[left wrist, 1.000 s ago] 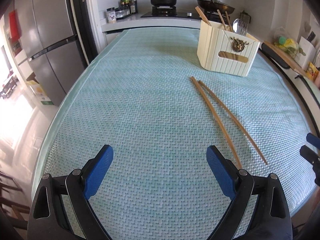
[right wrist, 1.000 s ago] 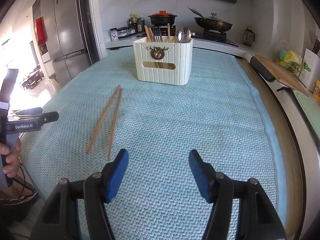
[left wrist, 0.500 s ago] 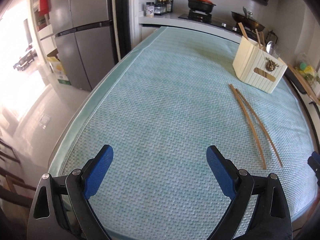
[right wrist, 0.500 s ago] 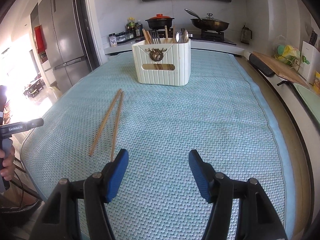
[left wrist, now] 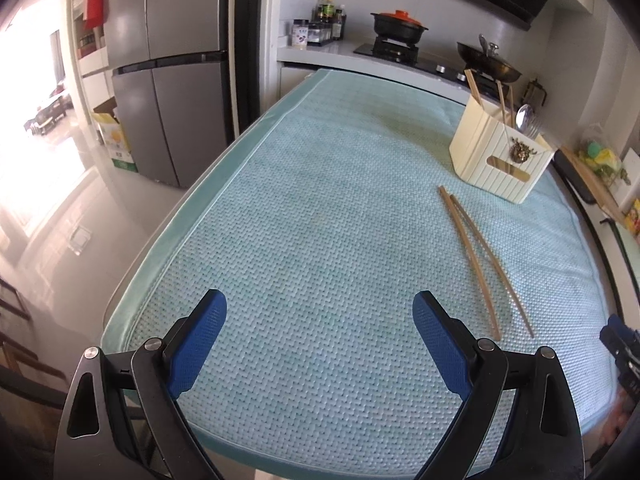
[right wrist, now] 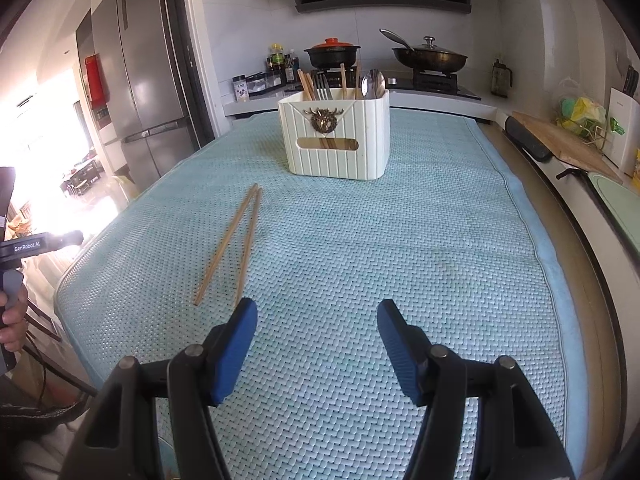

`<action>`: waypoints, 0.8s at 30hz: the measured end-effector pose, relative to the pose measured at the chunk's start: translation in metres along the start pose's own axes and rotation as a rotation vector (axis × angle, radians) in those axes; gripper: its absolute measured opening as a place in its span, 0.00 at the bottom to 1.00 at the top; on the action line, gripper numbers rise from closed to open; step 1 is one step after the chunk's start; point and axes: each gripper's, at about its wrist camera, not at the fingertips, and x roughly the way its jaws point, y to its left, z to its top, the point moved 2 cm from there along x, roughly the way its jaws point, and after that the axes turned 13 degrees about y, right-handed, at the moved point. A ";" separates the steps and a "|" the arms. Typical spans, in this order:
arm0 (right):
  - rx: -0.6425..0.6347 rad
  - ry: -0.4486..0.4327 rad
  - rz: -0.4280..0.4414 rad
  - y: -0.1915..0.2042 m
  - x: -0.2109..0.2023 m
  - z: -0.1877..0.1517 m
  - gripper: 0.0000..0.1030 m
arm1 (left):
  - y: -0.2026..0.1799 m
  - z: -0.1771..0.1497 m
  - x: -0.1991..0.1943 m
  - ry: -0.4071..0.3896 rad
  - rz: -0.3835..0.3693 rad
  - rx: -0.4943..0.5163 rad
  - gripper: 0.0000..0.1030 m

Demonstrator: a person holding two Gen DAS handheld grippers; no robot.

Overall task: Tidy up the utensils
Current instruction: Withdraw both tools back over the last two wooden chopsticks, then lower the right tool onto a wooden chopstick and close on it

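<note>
Two wooden chopsticks (right wrist: 230, 244) lie flat on a pale teal woven mat (right wrist: 400, 248), thin tapered sticks, far ends nearly touching, near ends splayed apart in a narrow V. Mat texture: basket-weave ribs w/ a smooth hemmed border along the edges.

Beyond the sticks' far tips, apart from them, stands the cream utensil holder (right wrist: 336, 136): boxy, vertically ribbed plastic-looking walls, rounded corners, a bronze-coloured ornament on the front & a slot cut-out below it. Upright inside: more chopsticks, a fork, a shiny metal spoon.

Right gripper (right wrist: 316, 340): black frame, blue dimpled pads, jaws spread w/ nothing between them, over the mat's near edge; the right-hand stick's near tip sits just past its left pad.

Left gripper (left wrist: 320, 340): same build, jaws spread wide & empty, near the mat's near-left corner, chopsticks well off to its right.

Far bg: grey steel fridge (left wrist: 168, 68), black pot w/ an orange lid (right wrist: 333, 53), lidded dark pan (right wrist: 430, 58).
</note>
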 end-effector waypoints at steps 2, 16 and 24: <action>0.013 -0.009 -0.011 -0.005 -0.005 -0.002 0.62 | -0.004 0.004 0.000 0.001 -0.005 0.009 0.92; -0.046 -0.004 -0.210 -0.024 -0.019 0.009 0.62 | -0.010 0.004 0.007 -0.002 -0.028 -0.002 0.93; -0.146 0.099 0.081 0.034 0.049 0.065 0.37 | -0.011 0.008 0.031 0.036 -0.012 -0.009 0.93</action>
